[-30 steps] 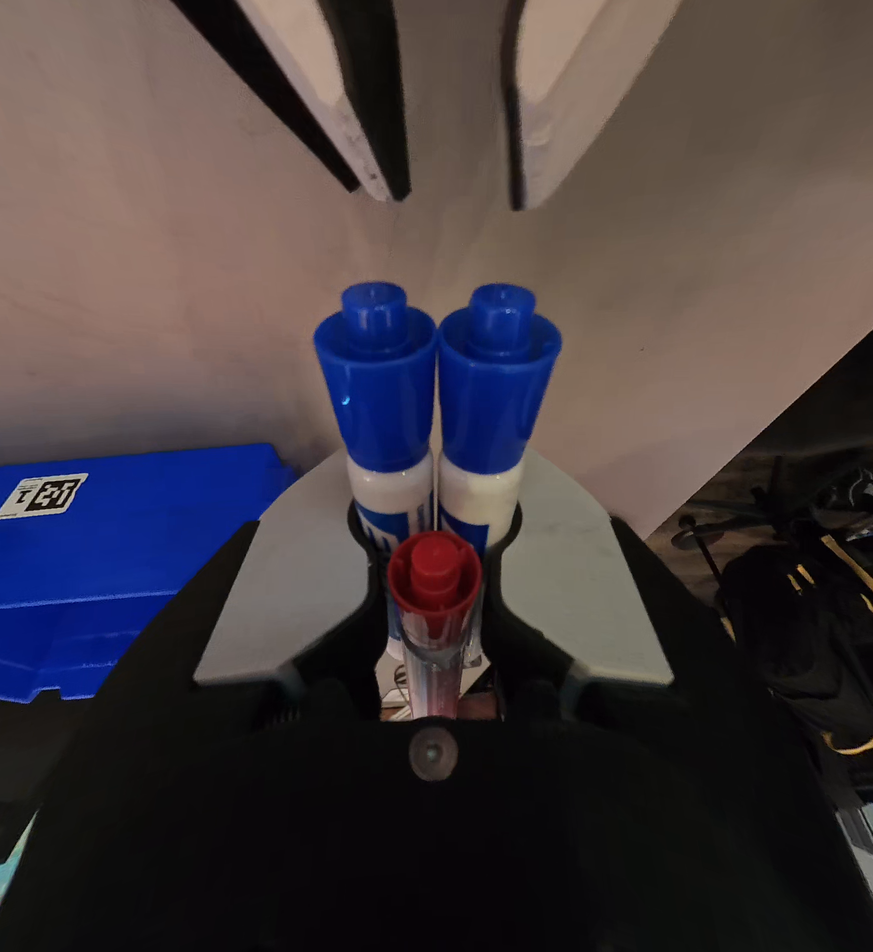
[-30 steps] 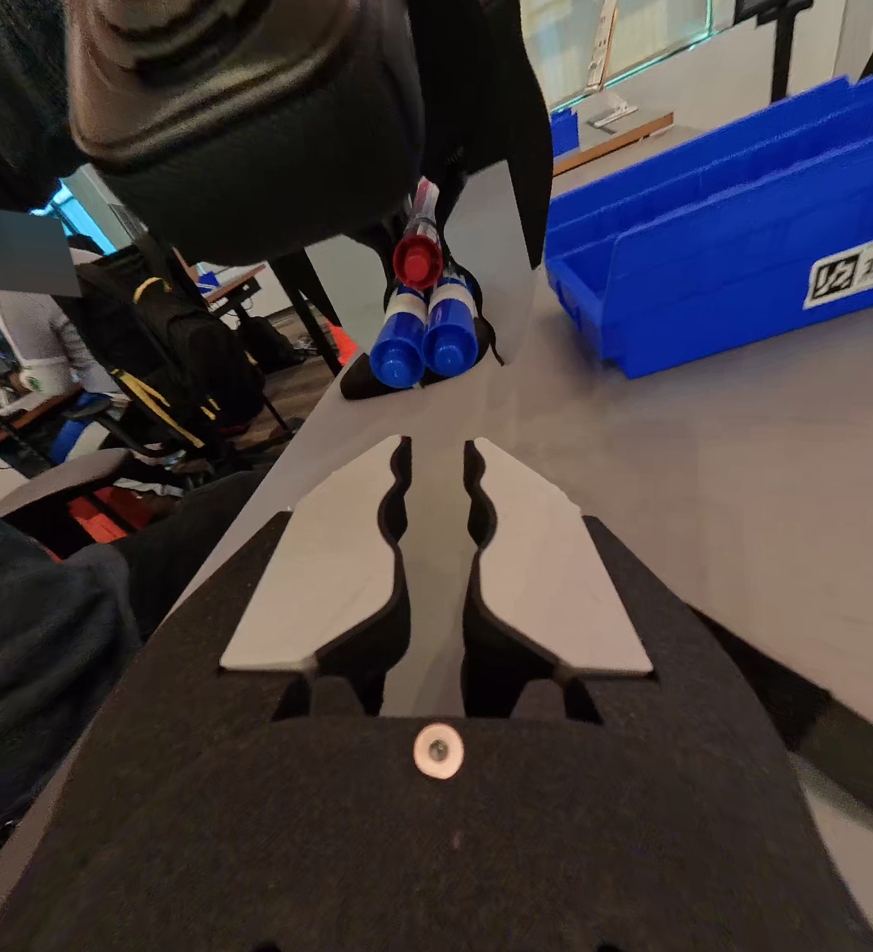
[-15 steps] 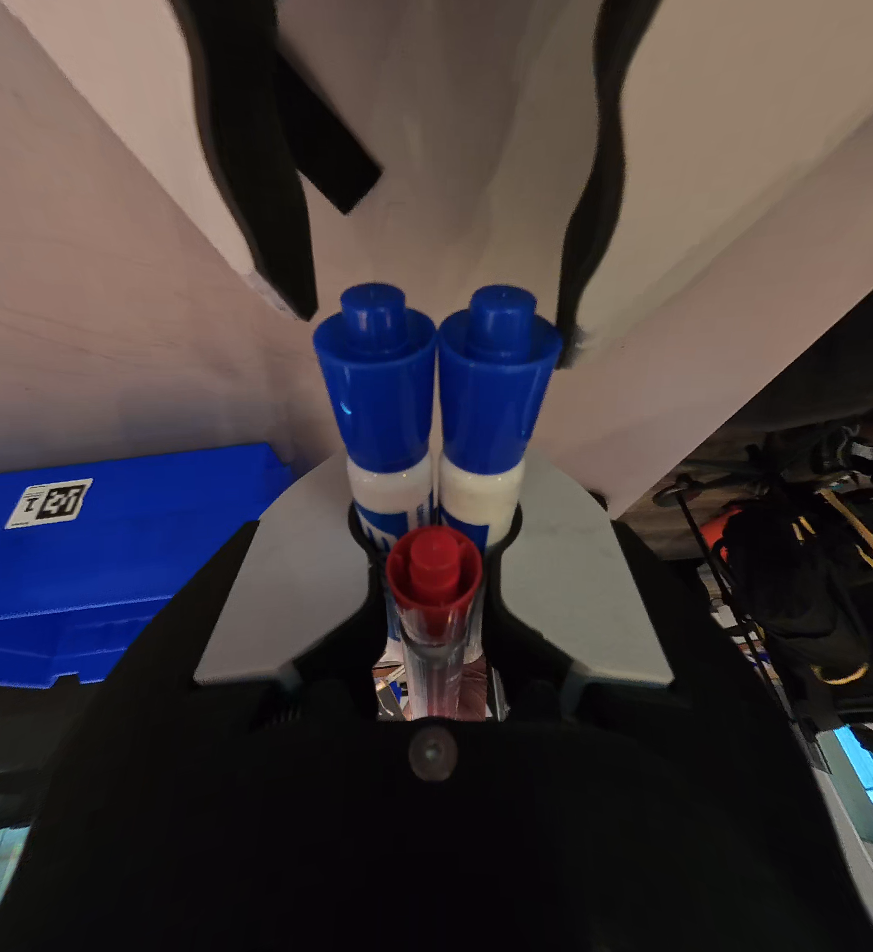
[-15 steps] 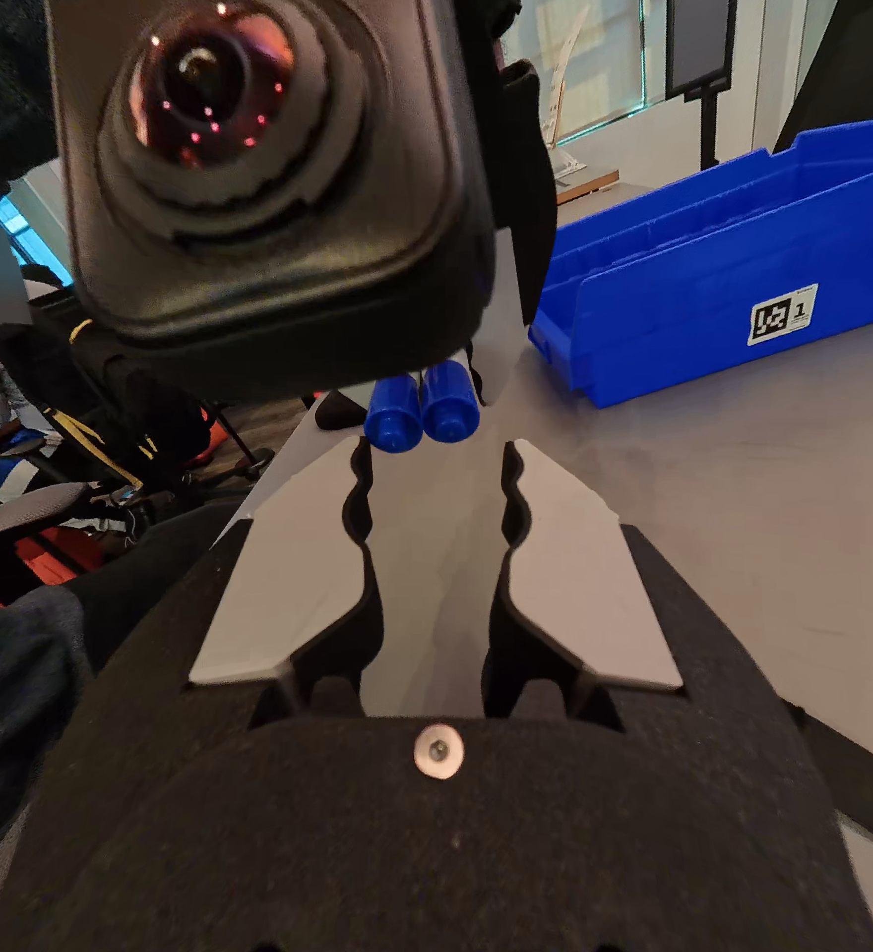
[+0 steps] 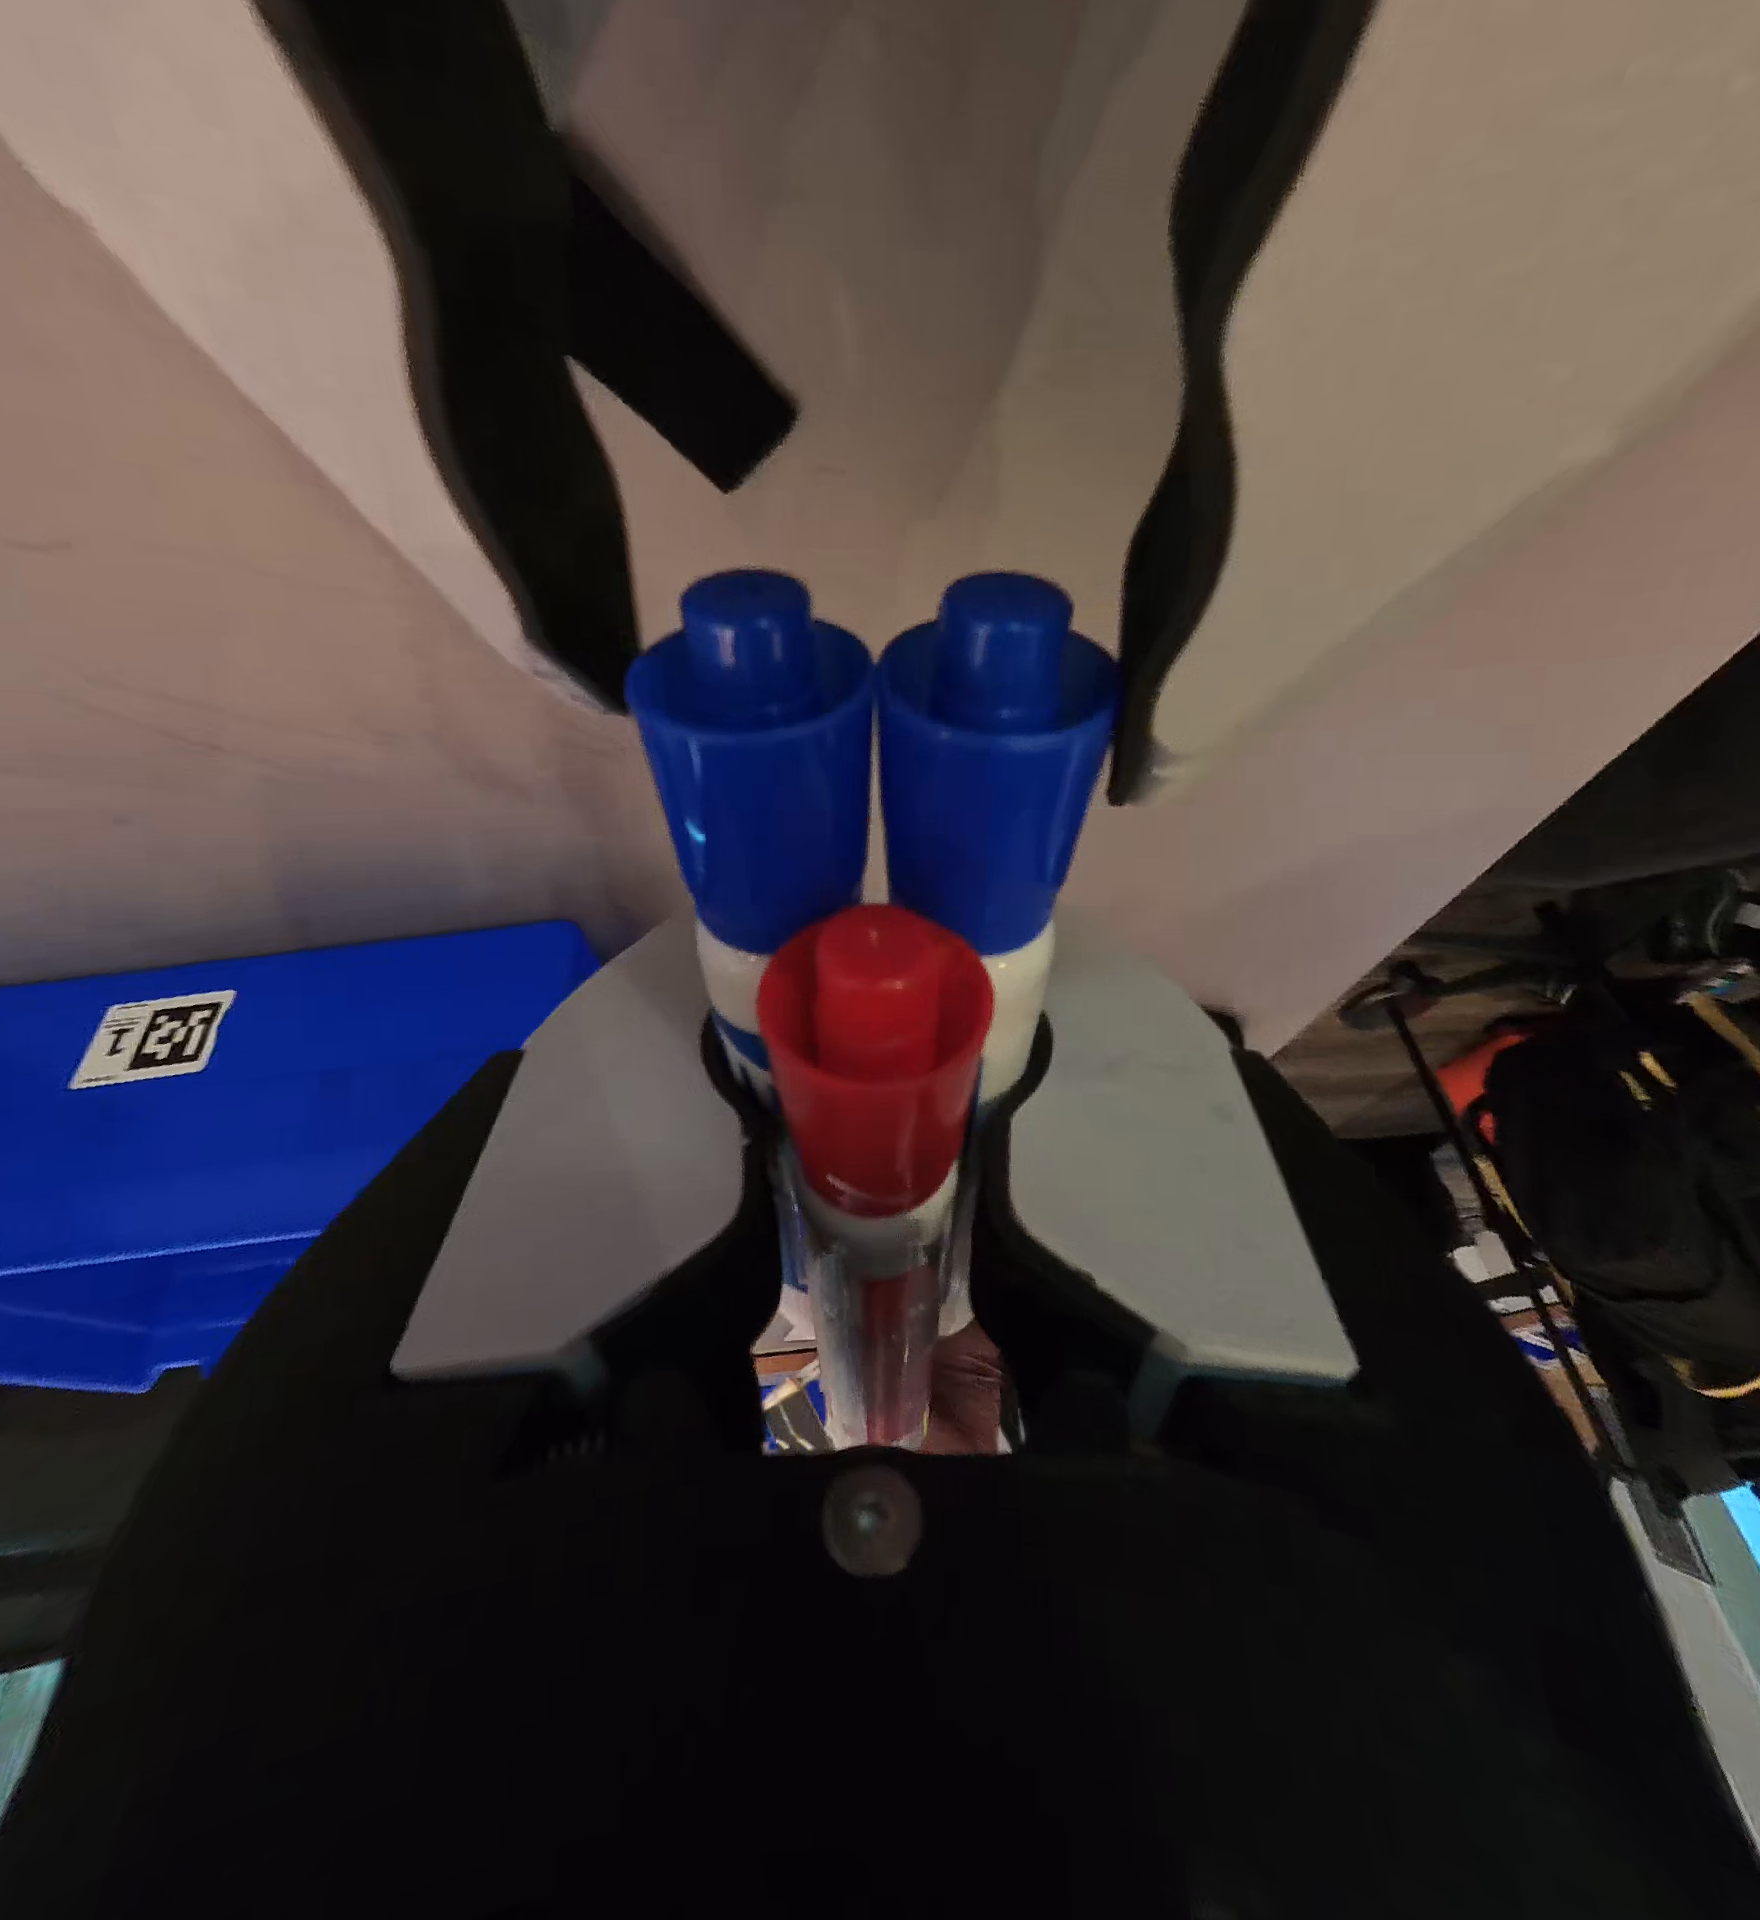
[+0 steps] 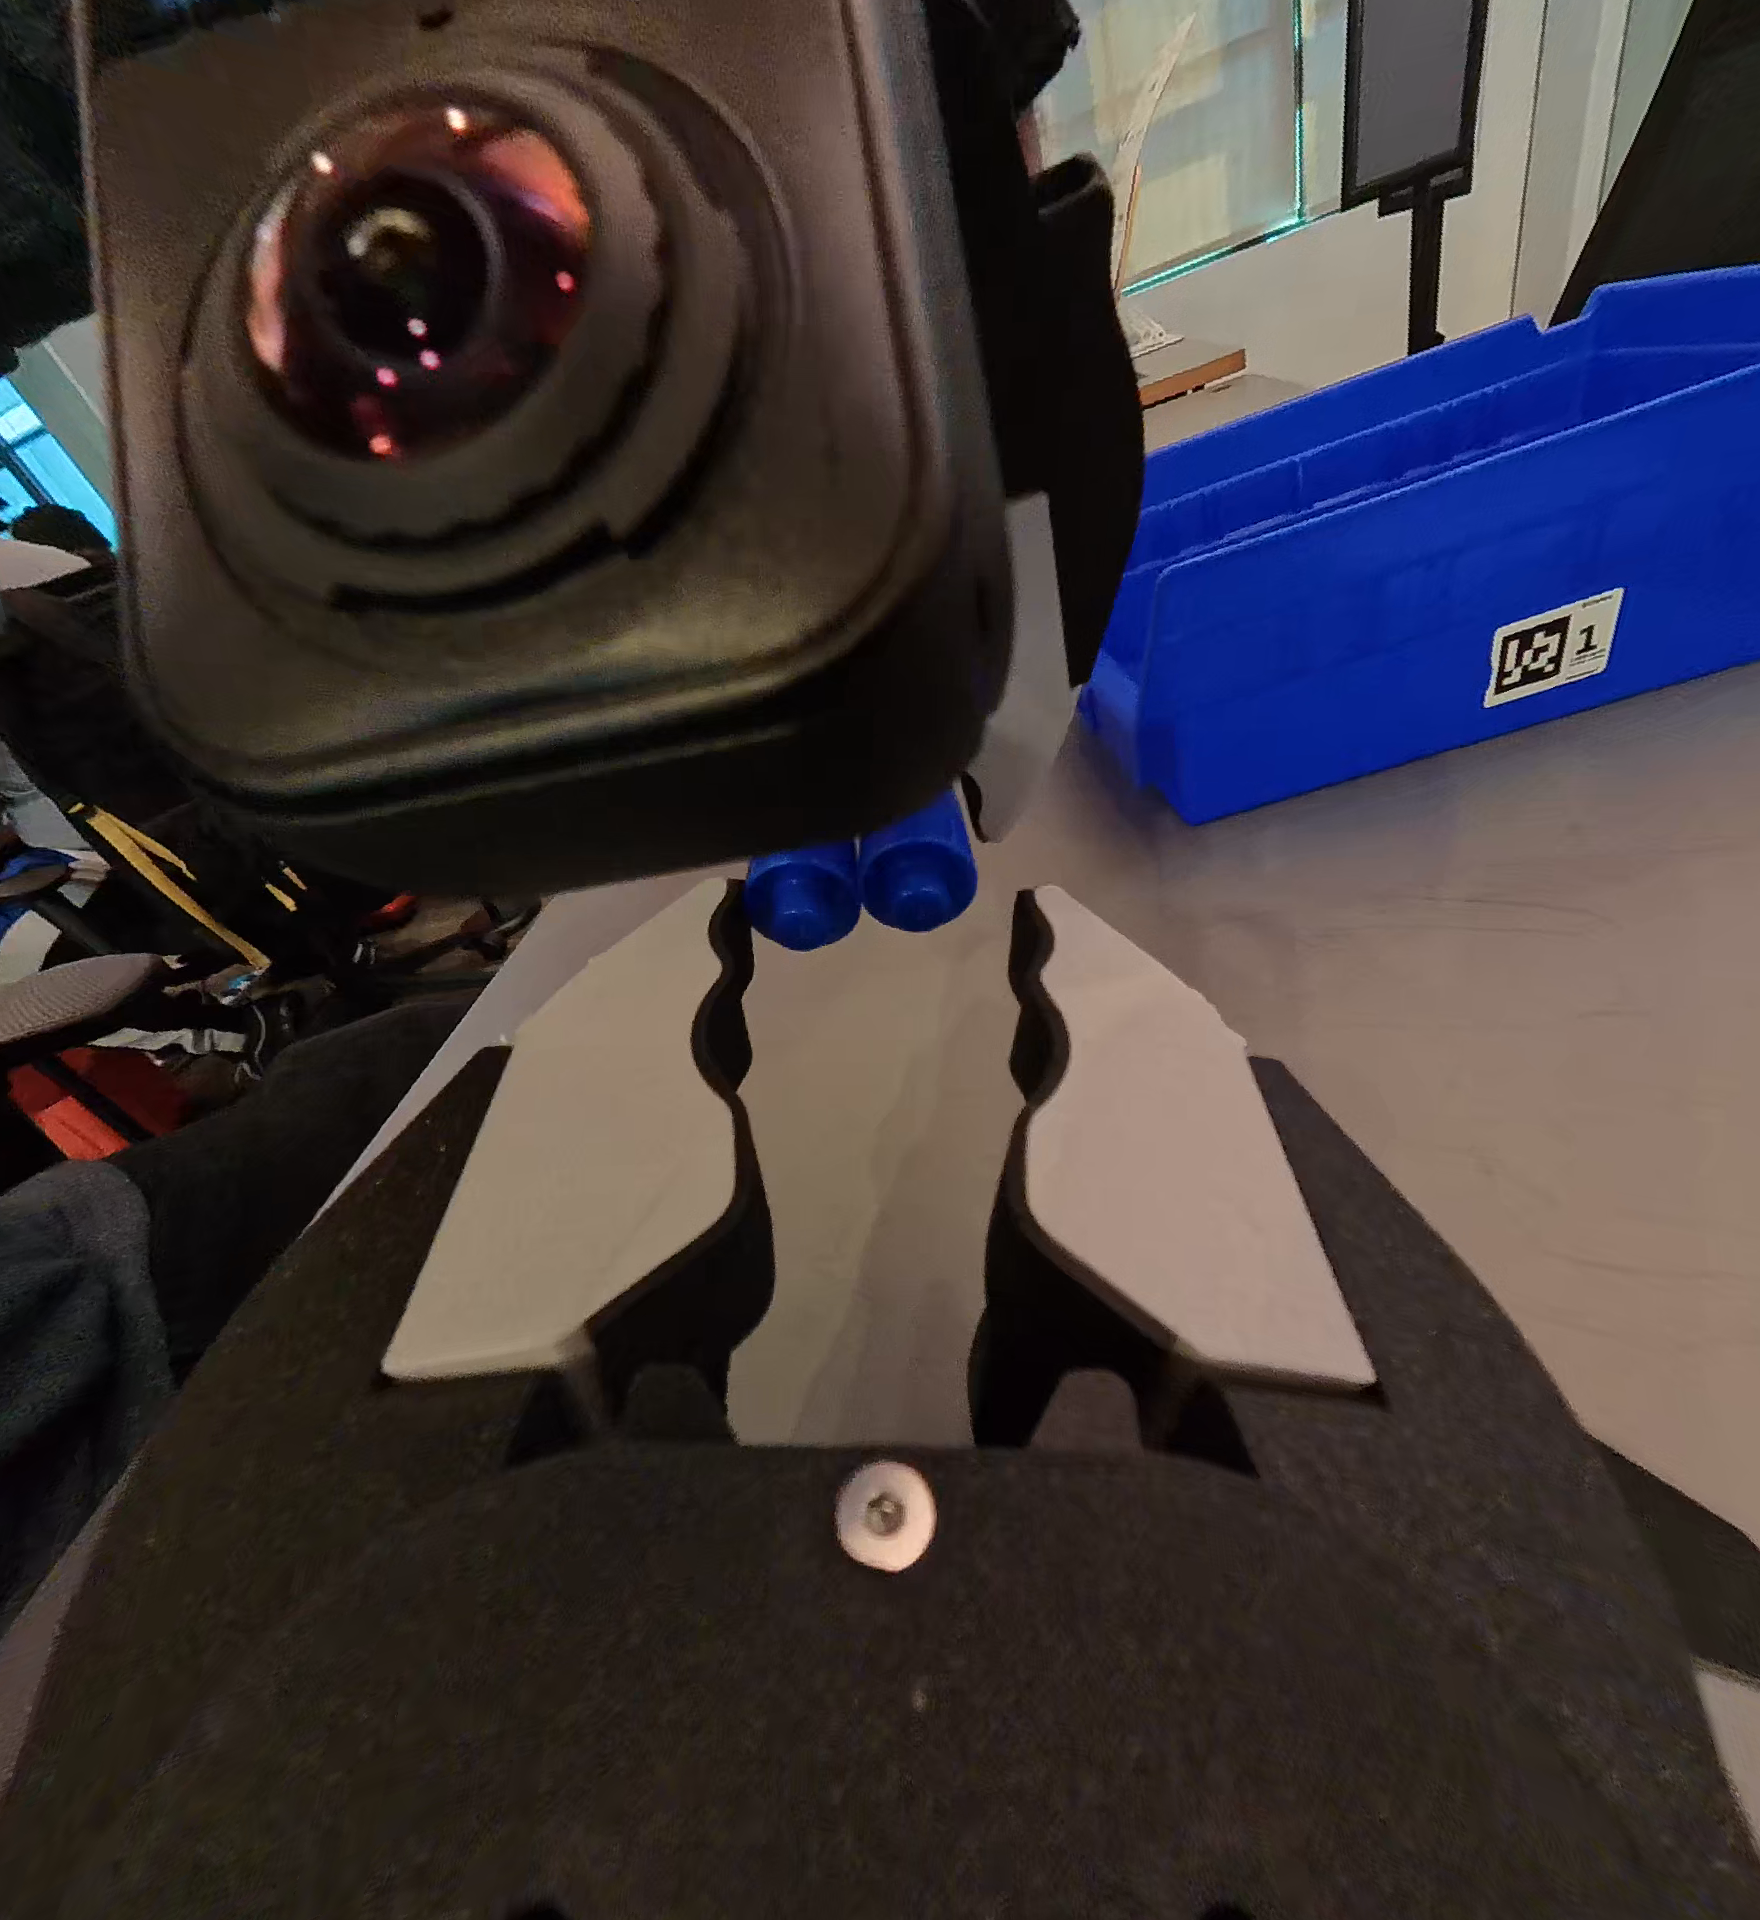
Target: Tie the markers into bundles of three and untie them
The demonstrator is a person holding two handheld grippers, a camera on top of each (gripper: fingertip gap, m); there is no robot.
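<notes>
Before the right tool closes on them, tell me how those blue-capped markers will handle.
The blue-capped markers look rigid, so they should hold straight. Their caps look smooth and tapered, so the open right tool may slip on them. Being round, they would probably roll if the left tool let go.

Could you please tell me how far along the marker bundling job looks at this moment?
Done: three markers are gathered, two blue markers side by side with the red marker against them, clamped in the left gripper. In hand: the open right gripper is at the blue caps, its fingers either side of them. Left: no band shows around them, so whether tying or untying remains cannot be told. The blue bin sits beside.
</notes>
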